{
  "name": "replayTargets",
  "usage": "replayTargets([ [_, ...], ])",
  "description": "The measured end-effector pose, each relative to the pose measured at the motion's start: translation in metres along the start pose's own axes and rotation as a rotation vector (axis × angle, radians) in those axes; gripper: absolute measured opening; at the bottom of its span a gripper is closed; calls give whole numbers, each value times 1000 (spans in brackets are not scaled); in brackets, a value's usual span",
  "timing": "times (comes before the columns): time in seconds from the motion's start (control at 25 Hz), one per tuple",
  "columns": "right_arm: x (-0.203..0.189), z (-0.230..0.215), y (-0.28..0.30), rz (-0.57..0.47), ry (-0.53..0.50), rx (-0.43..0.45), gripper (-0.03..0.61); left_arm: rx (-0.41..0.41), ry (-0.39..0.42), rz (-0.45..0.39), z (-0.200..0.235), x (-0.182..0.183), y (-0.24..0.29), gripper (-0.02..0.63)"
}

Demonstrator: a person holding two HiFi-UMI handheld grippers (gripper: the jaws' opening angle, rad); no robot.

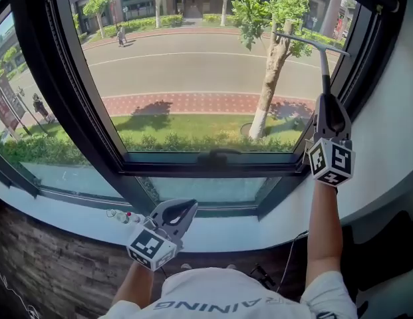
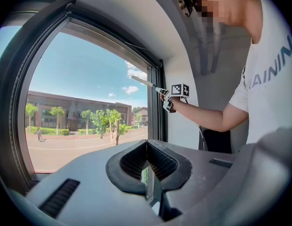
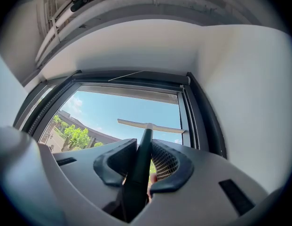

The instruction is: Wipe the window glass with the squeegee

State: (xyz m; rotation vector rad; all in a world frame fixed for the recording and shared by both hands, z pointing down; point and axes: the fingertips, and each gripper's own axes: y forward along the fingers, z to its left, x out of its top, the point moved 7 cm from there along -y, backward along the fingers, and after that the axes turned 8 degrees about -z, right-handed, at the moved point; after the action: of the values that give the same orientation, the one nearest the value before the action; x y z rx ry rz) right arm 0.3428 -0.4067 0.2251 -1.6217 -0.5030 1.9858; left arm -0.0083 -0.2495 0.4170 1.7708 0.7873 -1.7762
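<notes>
The fingers (image 3: 167, 163) of the right gripper (image 3: 143, 160) are closed on the dark handle of the squeegee (image 3: 142, 147), which is clamped between the ribbed pads and runs out past their tips. From the fingers the handle is directed up and forward toward the window glass (image 3: 129, 109), its long axis lying roughly in line with the gripper. The pale blade is set crosswise at the far end, so that a T is formed, and it is seen close to level near the right side of the pane, beside the dark window frame (image 3: 204, 121). In the head view the squeegee (image 1: 324, 68) is seen rising from the right gripper (image 1: 328, 105), which is held at the right edge of the pane, and the blade is seen high on the right, next to a tree (image 1: 269, 78) outside. Whether the blade is touching the glass cannot be told. The fingers (image 2: 129, 161) of the left gripper (image 2: 146, 147) are pressed together at their tips with nothing between them. That gripper (image 1: 183, 210) is held low over the white sill (image 1: 73, 211) beneath the window, well apart from the squeegee, and is pointed toward the window.
</notes>
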Motion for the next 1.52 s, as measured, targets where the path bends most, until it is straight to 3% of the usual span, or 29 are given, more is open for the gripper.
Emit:
replayTargets([
  [0.76, -53, 12, -55, 115, -17, 38, 100, 16, -14, 11, -7, -2, 1, 17],
  [1.52, -117, 29, -115, 266, 37, 63, 100, 6, -15, 33, -11, -10, 5, 17],
])
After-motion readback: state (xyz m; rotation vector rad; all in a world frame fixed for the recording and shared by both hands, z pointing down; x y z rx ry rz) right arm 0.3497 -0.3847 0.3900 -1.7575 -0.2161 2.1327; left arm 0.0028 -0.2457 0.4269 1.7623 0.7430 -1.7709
